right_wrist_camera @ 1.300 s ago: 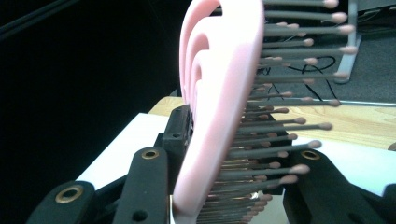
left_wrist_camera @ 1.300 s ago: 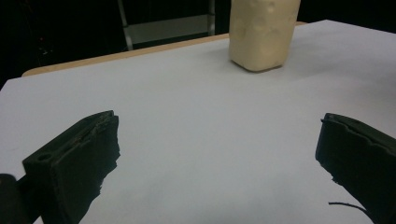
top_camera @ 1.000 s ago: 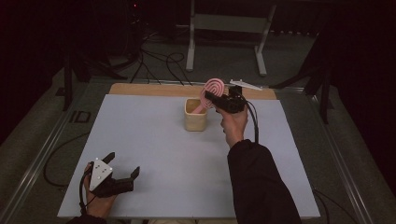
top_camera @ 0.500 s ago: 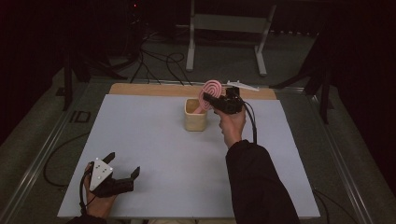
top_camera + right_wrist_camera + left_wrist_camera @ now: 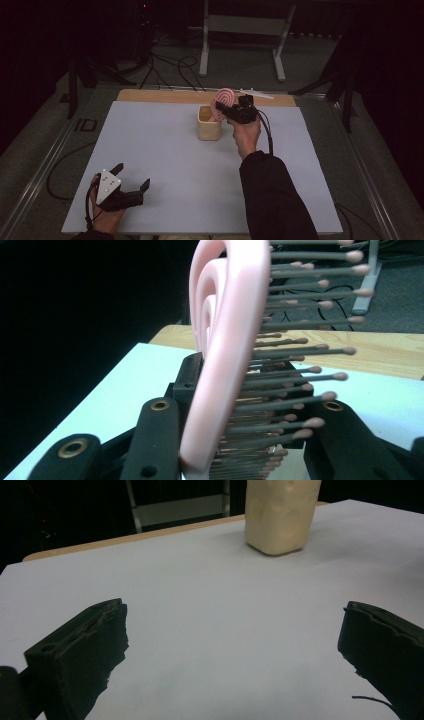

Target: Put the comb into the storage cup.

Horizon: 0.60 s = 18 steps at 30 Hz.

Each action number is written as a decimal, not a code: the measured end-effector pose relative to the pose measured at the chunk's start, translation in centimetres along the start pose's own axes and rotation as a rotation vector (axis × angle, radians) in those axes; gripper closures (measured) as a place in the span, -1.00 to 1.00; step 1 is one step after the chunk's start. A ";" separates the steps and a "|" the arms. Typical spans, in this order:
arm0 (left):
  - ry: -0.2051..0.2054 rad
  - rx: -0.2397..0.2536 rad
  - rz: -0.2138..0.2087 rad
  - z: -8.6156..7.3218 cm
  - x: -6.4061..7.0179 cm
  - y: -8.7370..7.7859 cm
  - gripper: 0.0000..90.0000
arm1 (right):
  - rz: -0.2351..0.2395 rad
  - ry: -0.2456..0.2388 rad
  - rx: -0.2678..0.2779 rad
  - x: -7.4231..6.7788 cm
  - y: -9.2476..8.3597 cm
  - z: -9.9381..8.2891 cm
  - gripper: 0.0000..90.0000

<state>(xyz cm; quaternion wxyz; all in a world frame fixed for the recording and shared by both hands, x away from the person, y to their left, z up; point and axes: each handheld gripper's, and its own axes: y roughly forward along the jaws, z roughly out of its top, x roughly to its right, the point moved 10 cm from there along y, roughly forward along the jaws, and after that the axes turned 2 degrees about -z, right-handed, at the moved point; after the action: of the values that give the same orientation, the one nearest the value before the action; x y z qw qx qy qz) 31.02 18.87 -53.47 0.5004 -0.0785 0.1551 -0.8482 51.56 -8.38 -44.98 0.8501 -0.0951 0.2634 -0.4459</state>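
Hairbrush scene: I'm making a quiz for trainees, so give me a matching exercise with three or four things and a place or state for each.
Things:
1. pink hairbrush
2. cream cup
3. left gripper
4. right gripper

States:
A. open, with nothing between its fingers, at the table's near left
B. stands upright on the white tabletop
C. clamped on the brush
D. held above the cup's rim

Pairs: 1-D, 2-B, 3-A, 4-C

Left tongs rest open; right tongs raised, clamped tight.
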 end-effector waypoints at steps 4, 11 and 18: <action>0.000 0.000 0.000 0.0 0.0 0.0 -1.00 | -0.004 -0.003 -0.007 0.0 0.2 -0.3 0.39; 0.000 0.001 0.000 0.0 0.0 0.0 -1.00 | -0.008 -0.015 -0.017 -0.2 0.6 -0.5 0.38; 0.000 0.001 0.000 0.0 0.0 0.0 -1.00 | -0.013 -0.019 -0.024 -0.3 0.8 -0.7 0.38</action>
<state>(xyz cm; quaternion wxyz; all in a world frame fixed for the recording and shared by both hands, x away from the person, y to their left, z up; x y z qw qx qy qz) 31.01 18.89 -53.44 0.5004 -0.0783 0.1547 -0.8482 51.63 -7.57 -45.75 0.8485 -0.1111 0.2602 -0.4472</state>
